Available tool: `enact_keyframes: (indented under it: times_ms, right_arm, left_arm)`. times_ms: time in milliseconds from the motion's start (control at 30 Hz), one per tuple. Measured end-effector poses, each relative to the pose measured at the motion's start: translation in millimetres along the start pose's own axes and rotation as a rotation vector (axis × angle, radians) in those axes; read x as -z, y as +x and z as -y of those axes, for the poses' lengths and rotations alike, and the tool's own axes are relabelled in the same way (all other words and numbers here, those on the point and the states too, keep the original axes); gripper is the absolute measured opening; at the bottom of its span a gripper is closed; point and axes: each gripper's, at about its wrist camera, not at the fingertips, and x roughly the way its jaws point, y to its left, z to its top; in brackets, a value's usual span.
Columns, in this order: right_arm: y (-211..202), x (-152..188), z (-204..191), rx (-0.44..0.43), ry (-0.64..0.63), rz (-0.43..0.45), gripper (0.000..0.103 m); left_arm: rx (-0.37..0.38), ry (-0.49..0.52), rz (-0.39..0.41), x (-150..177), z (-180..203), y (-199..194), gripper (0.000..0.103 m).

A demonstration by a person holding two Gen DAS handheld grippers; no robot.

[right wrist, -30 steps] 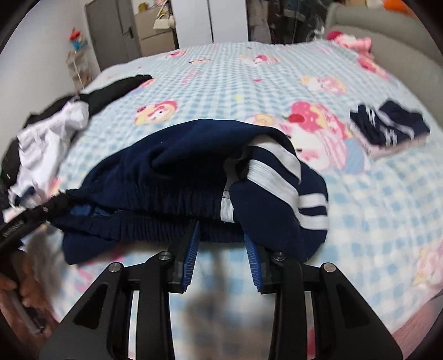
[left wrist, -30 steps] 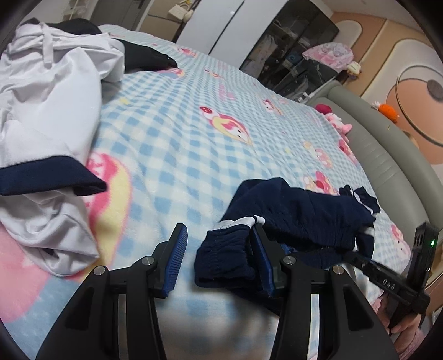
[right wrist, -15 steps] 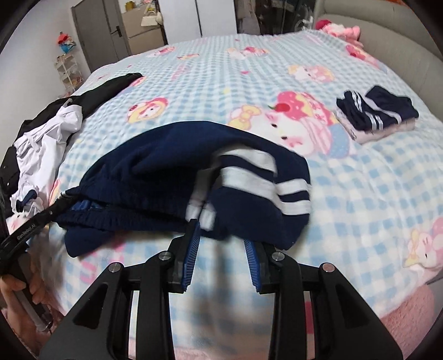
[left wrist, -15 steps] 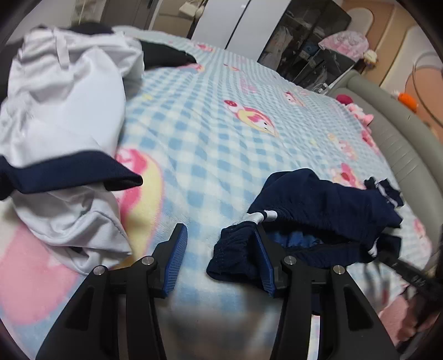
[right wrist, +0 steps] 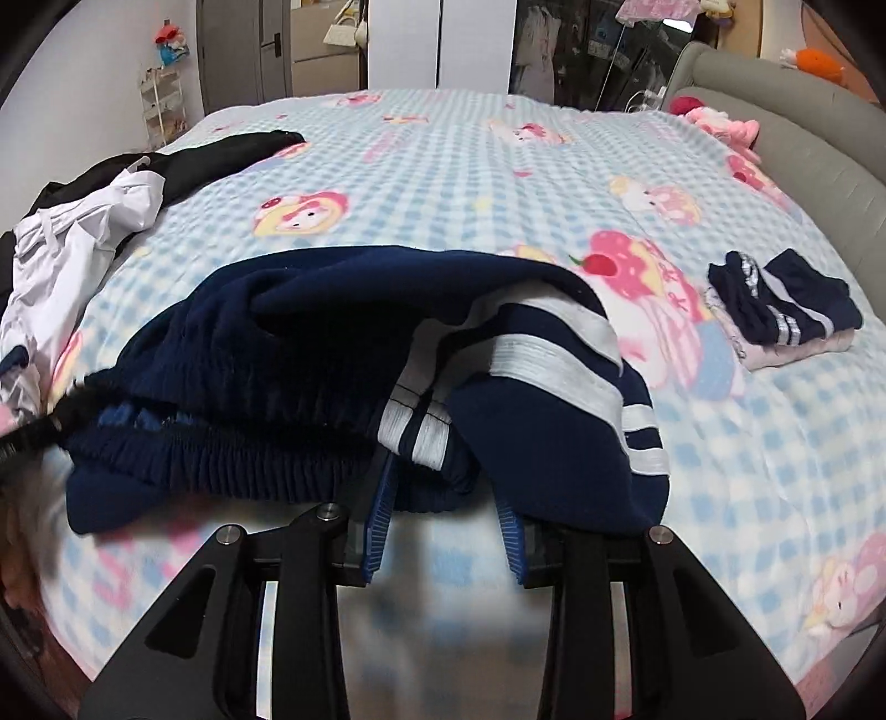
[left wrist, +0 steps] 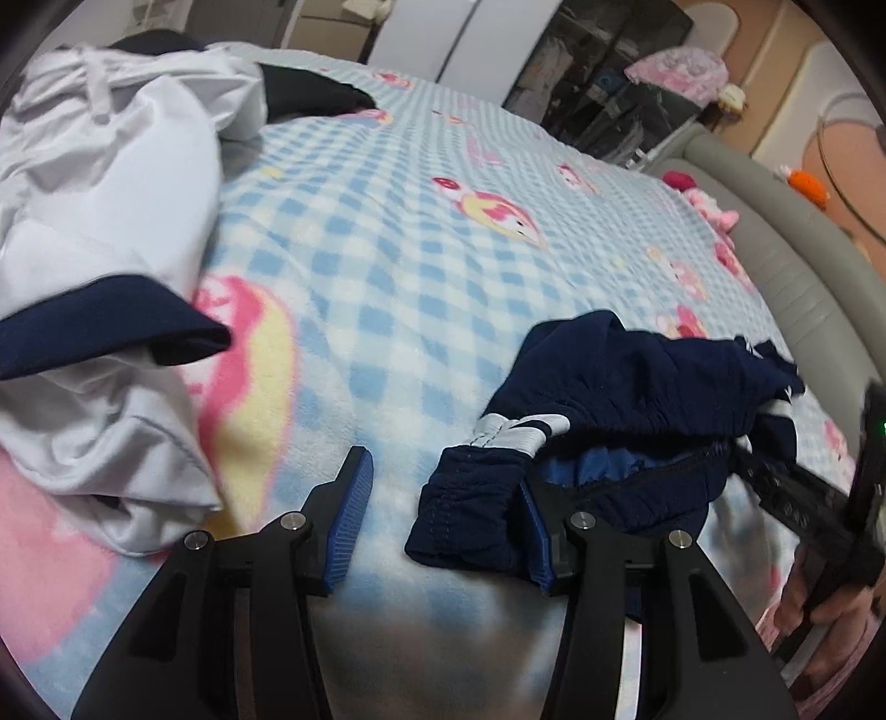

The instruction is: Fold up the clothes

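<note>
Risking slippage: left claw (left wrist: 443, 509) and right claw (right wrist: 443, 518) both spread apart, crumpled navy white-striped elastic-waist knit shorts (right wrist: 354, 354) merely draping over the fingertips, unclamped.

A home bedroom: ahead of the hand-held gripper (right wrist: 443, 520) spreads a bed (right wrist: 443, 183) under a blue checked cartoon blanket, with a padded grey headboard (right wrist: 819, 138) and plush toys (right wrist: 720, 124) to its right, and wardrobes (right wrist: 437, 44) beyond.
</note>
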Motion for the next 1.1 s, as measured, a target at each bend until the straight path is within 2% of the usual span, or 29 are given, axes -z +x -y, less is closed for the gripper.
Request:
enact_keyframes:
  times_ms: [67, 167, 233, 333, 433, 500, 567, 600, 633, 700, 767, 867, 933, 1000, 1067, 1100]
  right_arm:
    - [-7.1, -16.8, 6.5, -0.014, 0.022, 0.022, 0.041]
    - [-17.9, -42.0, 16.2, -0.034, 0.054, 0.055, 0.008]
    - [-25.0, -58.8, 22.7, -0.048, 0.076, 0.077, 0.007]
    - [-35.7, -84.0, 32.4, -0.068, 0.109, 0.110, 0.006]
    - [-53.0, -114.2, 41.7, -0.086, 0.136, 0.166, 0.006]
    - [-94.5, -148.4, 49.8, -0.098, 0.149, 0.300, 0.005]
    - [-133.3, -165.9, 56.9, -0.097, 0.161, 0.416, 0.006]
    - [-153.2, -170.7, 60.3, -0.095, 0.168, 0.473, 0.006]
    - [-168.1, -168.8, 63.8, -0.099, 0.179, 0.512, 0.006]
    - [-189.5, -153.6, 69.9, -0.113, 0.203, 0.555, 0.006]
    - [-184.1, -117.4, 72.9, -0.122, 0.226, 0.499, 0.006]
    - [-137.0, -56.1, 64.5, -0.082, 0.224, 0.302, 0.006]
    - [-89.0, -6.8, 58.9, -0.044, 0.234, 0.115, 0.007]
    - [-52.4, 37.8, 56.4, -0.050, 0.264, -0.043, 0.007]
    - [-36.7, 66.4, 53.6, -0.032, 0.269, -0.119, 0.008]
    - [-34.6, 72.1, 56.5, -0.029, 0.267, -0.125, 0.009]
  left_arm:
    - [0.026, 0.005, 0.006, 0.6, 3.9, -5.2, 0.027]
    - [-0.012, 0.024, 0.024, -6.1, 14.0, -13.5, 0.025]
    - [-0.014, 0.035, 0.041, -23.2, 22.8, -18.8, 0.024]
    - [0.014, 0.080, 0.117, -73.8, 50.9, -36.3, 0.023]
    - [0.030, 0.191, 0.278, -125.7, 97.5, -82.9, 0.023]
    - [0.043, 0.263, 0.395, -156.2, 127.6, -118.4, 0.023]
    - [0.062, 0.289, 0.494, -164.1, 142.6, -154.4, 0.024]
    - [0.070, 0.292, 0.518, -161.7, 144.3, -164.9, 0.024]
    - [0.074, 0.296, 0.525, -156.6, 143.9, -171.0, 0.024]
    - [0.067, 0.301, 0.484, -137.4, 136.4, -166.4, 0.026]
    - [0.037, 0.301, 0.387, -109.8, 122.5, -141.1, 0.026]
    - [0.000, 0.235, 0.142, -57.7, 90.5, -77.3, 0.026]
    - [-0.011, 0.206, 0.085, -35.0, 81.3, -63.6, 0.025]
    - [-0.022, 0.177, 0.029, -12.2, 72.1, -49.8, 0.025]
    - [-0.033, 0.148, -0.028, 10.5, 62.9, -36.1, 0.025]
    - [-0.039, 0.133, -0.056, 21.8, 58.3, -29.3, 0.029]
